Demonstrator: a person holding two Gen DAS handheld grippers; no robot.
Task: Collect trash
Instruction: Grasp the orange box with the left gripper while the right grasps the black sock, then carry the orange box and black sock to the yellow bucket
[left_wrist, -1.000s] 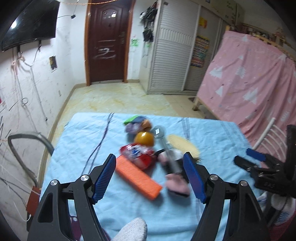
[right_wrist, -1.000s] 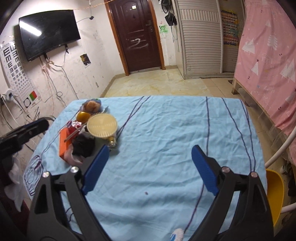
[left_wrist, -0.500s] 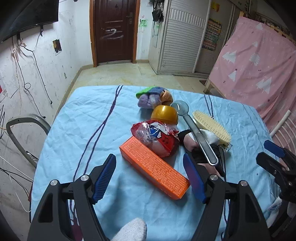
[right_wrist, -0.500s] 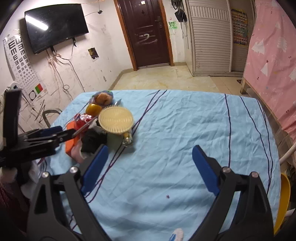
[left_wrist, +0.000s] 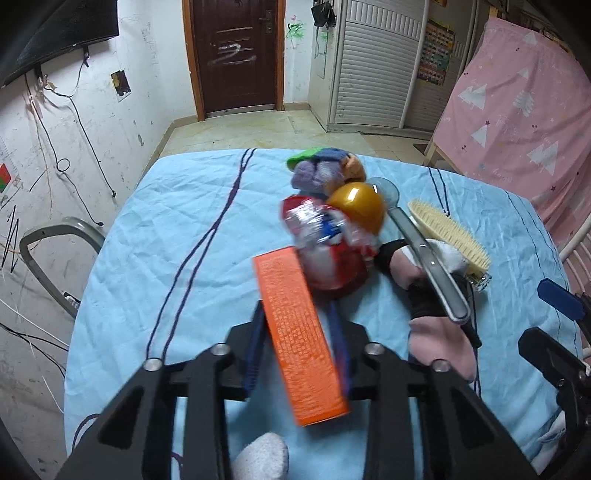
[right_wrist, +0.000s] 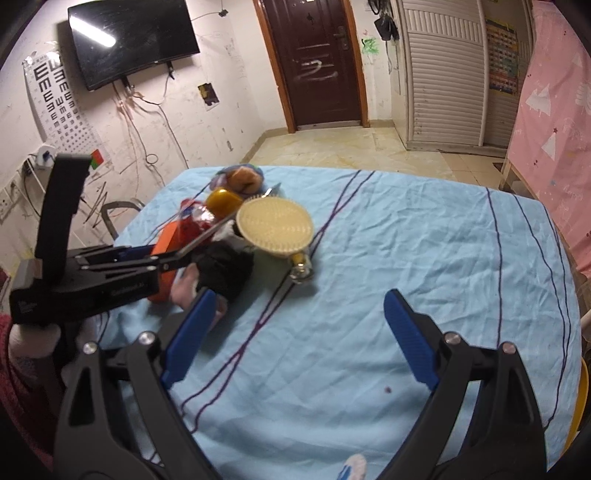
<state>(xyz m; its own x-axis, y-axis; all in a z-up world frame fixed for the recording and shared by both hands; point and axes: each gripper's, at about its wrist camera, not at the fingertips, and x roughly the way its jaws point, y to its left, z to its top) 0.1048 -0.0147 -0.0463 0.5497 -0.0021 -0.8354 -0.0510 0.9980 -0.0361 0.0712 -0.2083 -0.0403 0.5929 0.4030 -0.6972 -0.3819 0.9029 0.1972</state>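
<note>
Between the blue pads of the left gripper (left_wrist: 297, 347), the orange box (left_wrist: 295, 328) is clamped, its long axis running from 11 o'clock, by the red wrapper (left_wrist: 325, 247), down to 5 o'clock over the blue tablecloth (left_wrist: 177, 236).

From the right wrist, the right gripper (right_wrist: 295, 336) hangs released over bare cloth; at 10 o'clock the box (right_wrist: 166, 240) shows beyond the left gripper.

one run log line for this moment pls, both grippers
left gripper: jaws shut on long orange cardboard box | right gripper: jaws open, empty, over blue tablecloth | red crinkled snack wrapper: untouched
</note>
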